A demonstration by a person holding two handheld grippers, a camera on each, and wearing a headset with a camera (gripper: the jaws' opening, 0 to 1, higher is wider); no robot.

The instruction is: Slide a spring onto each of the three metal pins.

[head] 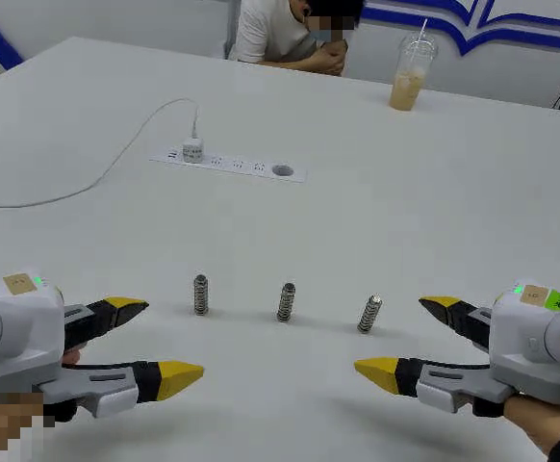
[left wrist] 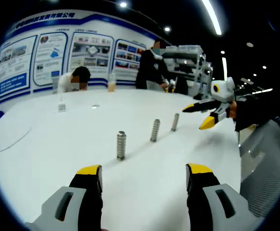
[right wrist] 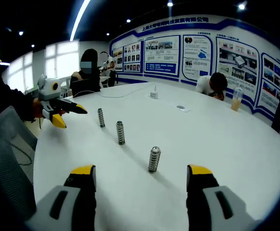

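In the head view, a big white tabletop [head: 405, 221] holds three metal pins standing in a row. They are the left pin [head: 200, 295], the middle pin [head: 286, 302] and the right pin [head: 369, 314]. Each pin has a spring [head: 286, 306] coiled around it. The right pin leans a little. The left gripper [head: 160, 339] is low on the left side. Its jaws are wide apart and hold nothing. The right gripper [head: 407, 337] is low on the right side. Its jaws are wide apart too, with nothing in them. The pins stand between the two grippers and touch neither. Farther back lie a power strip [head: 232, 164] with a white cable [head: 116, 159] and a drink cup [head: 411, 77].

In the left gripper view, the yellow-tipped jaws gape with nothing between them. The left pin [left wrist: 121, 145] is nearest, and the others stand behind it. The right gripper [left wrist: 197, 117] is past the last pin.

In the right gripper view, the jaws are spread wide and bare. The right pin [right wrist: 154, 159] is closest. The left gripper [right wrist: 71, 117] is beyond the far pin.
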